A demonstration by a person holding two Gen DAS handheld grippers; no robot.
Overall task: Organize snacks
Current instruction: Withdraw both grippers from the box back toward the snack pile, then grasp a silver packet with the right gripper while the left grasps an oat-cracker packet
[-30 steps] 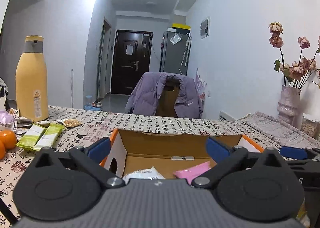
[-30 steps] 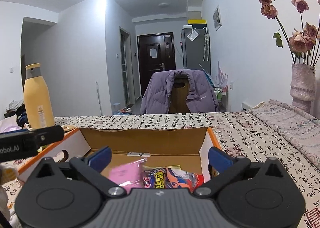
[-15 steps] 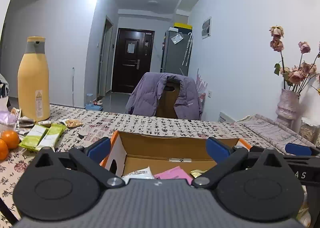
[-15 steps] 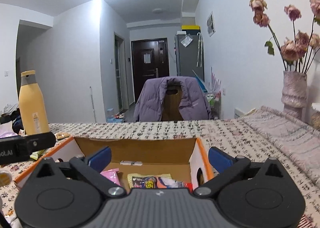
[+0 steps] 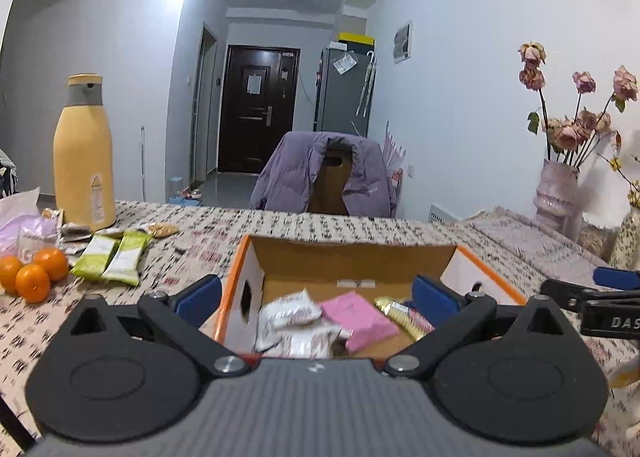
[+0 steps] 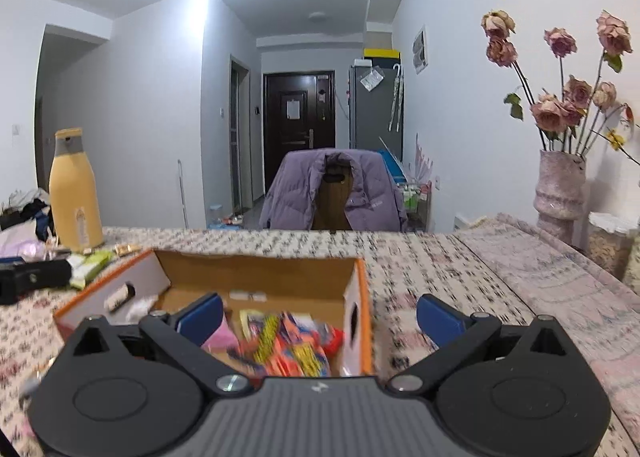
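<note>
On the patterned tablecloth, both grippers face an open cardboard box, described below from the fingers outward.

Left gripper (image 5: pixel 316 295): jaws spread wide with nothing between the blue pads; it hangs over the near edge of the box, its left finger outside the box's left wall.

Right gripper (image 6: pixel 318 313): jaws likewise spread wide and empty; its left finger sits over the box interior and its right finger lies outside the box's right wall. In the left wrist view its black arm shows at the right edge.

Cardboard box (image 5: pixel 348 257): open-topped, orange-edged, with a round hand hole in each side wall; it sits on the tablecloth (image 5: pixel 328 227) straight ahead of both cameras.

Snacks in the box: white packets (image 5: pixel 290 311) toward the left, a pink packet (image 5: pixel 358 317) in the middle, a gold-wrapped bar (image 5: pixel 402 317) beside it, and orange-red wrappers (image 6: pixel 296 345) toward the right, blurred in the right wrist view.

Snacks outside the box: two green bars (image 5: pixel 112 259) side by side on the cloth, well left of the box, with smaller packets scattered behind them.

Oranges (image 5: pixel 32 277): three, near the green bars at the left edge.

Yellow bottle (image 5: pixel 84 155): upright behind the green bars.

Vase of dried roses (image 6: pixel 560 189): upright at the far right.

Chair (image 5: pixel 330 181): beyond the table, draped with a purple jacket.
</note>
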